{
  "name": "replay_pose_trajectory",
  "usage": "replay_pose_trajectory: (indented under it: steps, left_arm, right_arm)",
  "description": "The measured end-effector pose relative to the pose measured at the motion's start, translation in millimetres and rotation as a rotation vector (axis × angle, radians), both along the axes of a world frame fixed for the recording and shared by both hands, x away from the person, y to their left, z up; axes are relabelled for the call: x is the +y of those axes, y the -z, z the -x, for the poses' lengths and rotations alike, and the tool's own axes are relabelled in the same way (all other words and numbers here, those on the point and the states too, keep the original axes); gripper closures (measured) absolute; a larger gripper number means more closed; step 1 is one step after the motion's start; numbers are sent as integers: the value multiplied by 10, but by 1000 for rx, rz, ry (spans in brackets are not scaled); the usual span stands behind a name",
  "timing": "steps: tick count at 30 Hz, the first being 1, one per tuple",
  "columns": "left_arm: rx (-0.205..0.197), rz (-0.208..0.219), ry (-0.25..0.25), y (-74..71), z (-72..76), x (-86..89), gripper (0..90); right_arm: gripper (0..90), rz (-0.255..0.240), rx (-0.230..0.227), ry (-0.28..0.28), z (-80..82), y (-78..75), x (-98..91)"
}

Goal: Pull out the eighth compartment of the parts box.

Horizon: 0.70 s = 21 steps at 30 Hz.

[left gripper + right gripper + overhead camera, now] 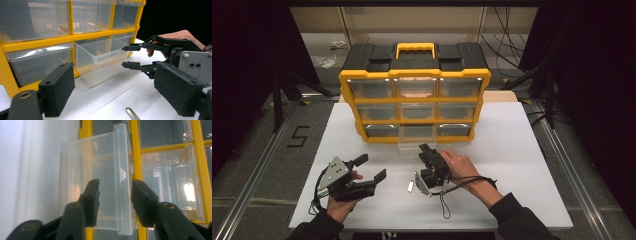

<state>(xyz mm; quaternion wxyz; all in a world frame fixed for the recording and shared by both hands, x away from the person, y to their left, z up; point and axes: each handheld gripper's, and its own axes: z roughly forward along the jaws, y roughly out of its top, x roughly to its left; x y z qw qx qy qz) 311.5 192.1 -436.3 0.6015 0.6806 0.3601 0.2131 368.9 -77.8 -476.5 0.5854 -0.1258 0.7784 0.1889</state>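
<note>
Up close: drawer (117, 182) rim betw. pads (92, 200).

The place was a lab or recording studio set up for capture work. Black curtains (247, 75) closed off both sides. A white bench (512, 150) stood on grey carpet between metal floor rails (257, 165). Loose cables (507, 40) trailed behind, stand legs (287, 90) were set by the curtains, and a taped number 5 (298, 136) marked the floor.

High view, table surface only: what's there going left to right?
Left gripper held open, then small flat silver metal piece on the white table, then right gripper at the pulled-out clear plastic drawer.
</note>
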Motion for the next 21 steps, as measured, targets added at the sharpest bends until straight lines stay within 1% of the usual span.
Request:
replay_pose_trajectory:
  steps: [2,5,7,9,10,11,12,13,14,16,18,19,20,21]
  left_arm:
    - [1,1,-1,1,-1,1,161]
    - [-1,1,-2,-3,1,2,161]
    - [-1,1,-3,-3,1,3,161]
    - [-1,4,-4,-3,-1,5,162]
    - [-1,4,-4,-3,-1,5,161]
    - [-2,6,-4,-4,0,6,161]
    - [-2,6,-4,-4,1,6,161]
    - [-2,6,-4,-4,0,7,161]
    - [-2,6,-5,-4,0,6,161]
    - [-3,5,-5,-4,0,5,161]
    - [-3,5,-4,-4,0,5,161]
    - [-1,4,-5,-3,-2,6,161]
    - [-1,5,-4,-2,-4,6,161]
    - [-1,4,-4,-1,-4,6,161]
  right_arm:
    - [528,-9,31,-5,22,-21,5]
    - [485,-37,65,-12,68,-60,15]
    - [469,-72,98,-16,97,-93,25]
    - [451,-109,143,-28,123,-140,33]
    - [446,-137,175,-21,145,-159,37]
    - [440,-158,202,-25,152,-182,39]
    - [433,-184,241,-26,157,-209,42]
    - [429,-202,260,-23,162,-220,44]
    - [426,-218,294,-27,163,-242,45]
    - [414,-244,330,-28,173,-265,45]
    - [396,-277,387,-25,184,-293,48]
    - [393,-290,406,-26,187,-300,51]
    - [388,-307,441,-26,190,-313,53]
    - [386,-317,460,-27,191,-320,56]
